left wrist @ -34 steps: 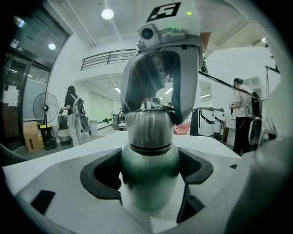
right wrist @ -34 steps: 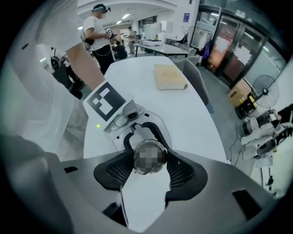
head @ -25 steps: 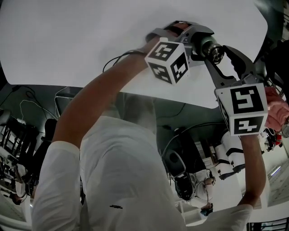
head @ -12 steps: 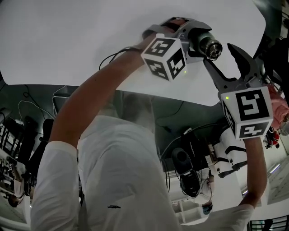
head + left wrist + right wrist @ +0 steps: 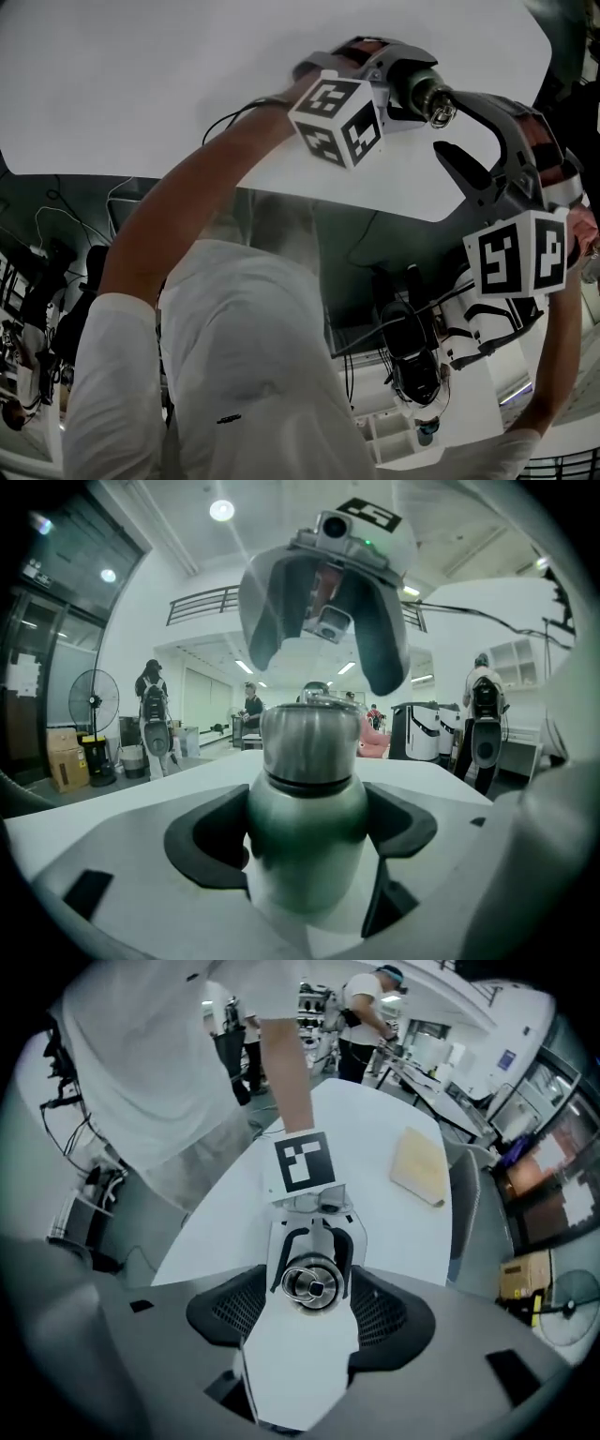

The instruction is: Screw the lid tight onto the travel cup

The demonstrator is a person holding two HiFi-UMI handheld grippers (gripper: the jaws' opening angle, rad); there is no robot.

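A steel travel cup with its lid on lies level above the white table. My left gripper is shut on the cup's body. Both of its dark pads press the cup's sides. In the head view the lid's end points right, toward my right gripper. That gripper stands open, one jaw above the lid's end and one below, neither touching it. In the right gripper view the lid's top shows end-on between the mesh pads, with a gap on each side.
A tan slab lies further along the table. The table's curved edge runs below both grippers, with cables and floor gear beneath. People stand in the room behind, beside a fan.
The right gripper's jaws have opened off the lid and the gripper has rolled, its marker cube swinging down and right. The left gripper and cup have hardly moved.
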